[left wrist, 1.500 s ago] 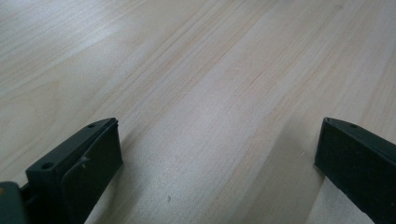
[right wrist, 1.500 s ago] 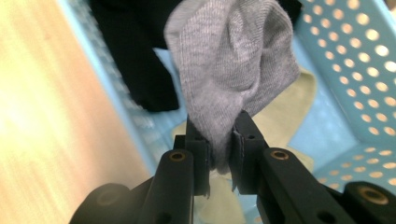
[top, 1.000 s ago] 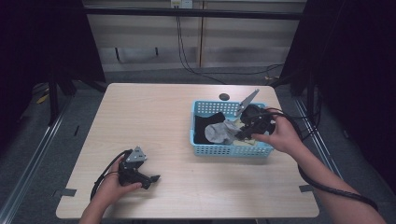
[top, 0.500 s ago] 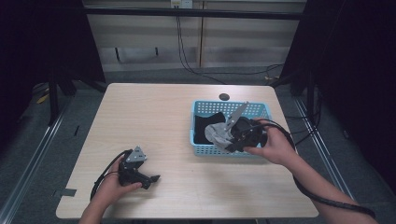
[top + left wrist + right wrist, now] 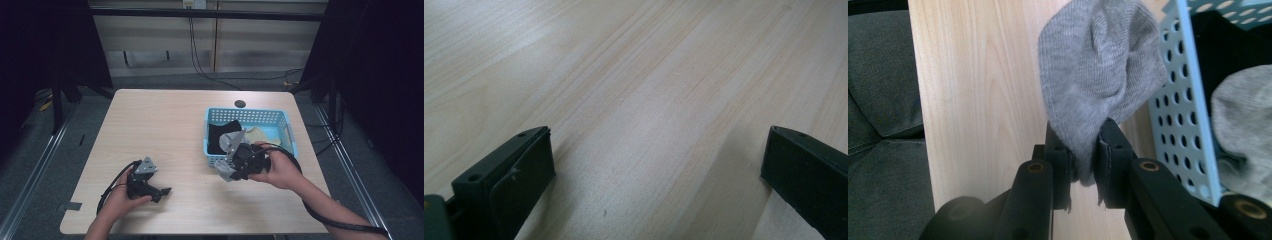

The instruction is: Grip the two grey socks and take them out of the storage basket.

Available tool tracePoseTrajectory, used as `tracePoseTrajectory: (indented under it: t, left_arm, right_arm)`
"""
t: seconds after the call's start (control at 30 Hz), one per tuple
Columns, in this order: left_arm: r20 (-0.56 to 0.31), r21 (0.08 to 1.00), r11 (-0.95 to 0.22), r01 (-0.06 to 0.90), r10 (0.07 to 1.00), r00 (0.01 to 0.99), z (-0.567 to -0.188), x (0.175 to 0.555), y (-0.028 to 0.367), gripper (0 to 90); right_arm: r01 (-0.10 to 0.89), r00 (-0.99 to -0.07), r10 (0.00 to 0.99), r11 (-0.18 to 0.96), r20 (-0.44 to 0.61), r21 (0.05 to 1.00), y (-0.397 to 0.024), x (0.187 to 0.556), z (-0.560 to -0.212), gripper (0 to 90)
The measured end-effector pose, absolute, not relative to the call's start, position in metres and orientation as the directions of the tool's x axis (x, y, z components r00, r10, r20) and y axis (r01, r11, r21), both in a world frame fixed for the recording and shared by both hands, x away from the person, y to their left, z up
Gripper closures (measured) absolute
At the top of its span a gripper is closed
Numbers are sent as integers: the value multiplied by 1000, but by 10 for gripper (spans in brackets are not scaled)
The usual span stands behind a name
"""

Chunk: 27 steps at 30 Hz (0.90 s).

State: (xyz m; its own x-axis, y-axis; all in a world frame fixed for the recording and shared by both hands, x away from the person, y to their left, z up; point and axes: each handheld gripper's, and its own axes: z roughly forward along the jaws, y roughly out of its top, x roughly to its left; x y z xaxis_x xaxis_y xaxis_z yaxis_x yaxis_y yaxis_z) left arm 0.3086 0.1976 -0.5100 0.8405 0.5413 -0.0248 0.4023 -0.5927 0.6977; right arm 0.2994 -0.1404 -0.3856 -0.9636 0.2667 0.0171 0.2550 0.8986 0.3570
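My right gripper [image 5: 1083, 165] clamps one grey sock [image 5: 1098, 75] clear of the blue basket [image 5: 290, 131]; others remain inside, left gripper [image 5: 659, 165] wide at seven o'clock.

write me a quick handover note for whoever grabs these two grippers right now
Right gripper: shut on a grey sock, held over the table just outside the front wall of the blue basket.
Left gripper: open, nothing between its jaws, low over the bare table at the near left.
In the basket: a black garment, another grey piece and something pale yellow.
Done: one sock lifted out.
Left: probably set it down, then empty the rest.
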Motion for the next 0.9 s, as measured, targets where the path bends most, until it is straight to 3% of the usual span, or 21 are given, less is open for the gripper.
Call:
tracePoseTrajectory:
  t: [0.6,0.67,0.9]
  left_arm:
    - [-26,699,-591,404,542,840,-510,309,198,0]
    - [-25,698,-593,402,541,841,-510,309,198,0]
    - [-25,698,-593,402,541,840,-510,309,198,0]
  right_arm:
    - [245,-969,243,923,44,298,-127,301,-419,704]
    - [263,-965,256,915,65,305,-128,301,-418,589]
    - [296,-955,283,889,88,349,-135,302,-402,474]
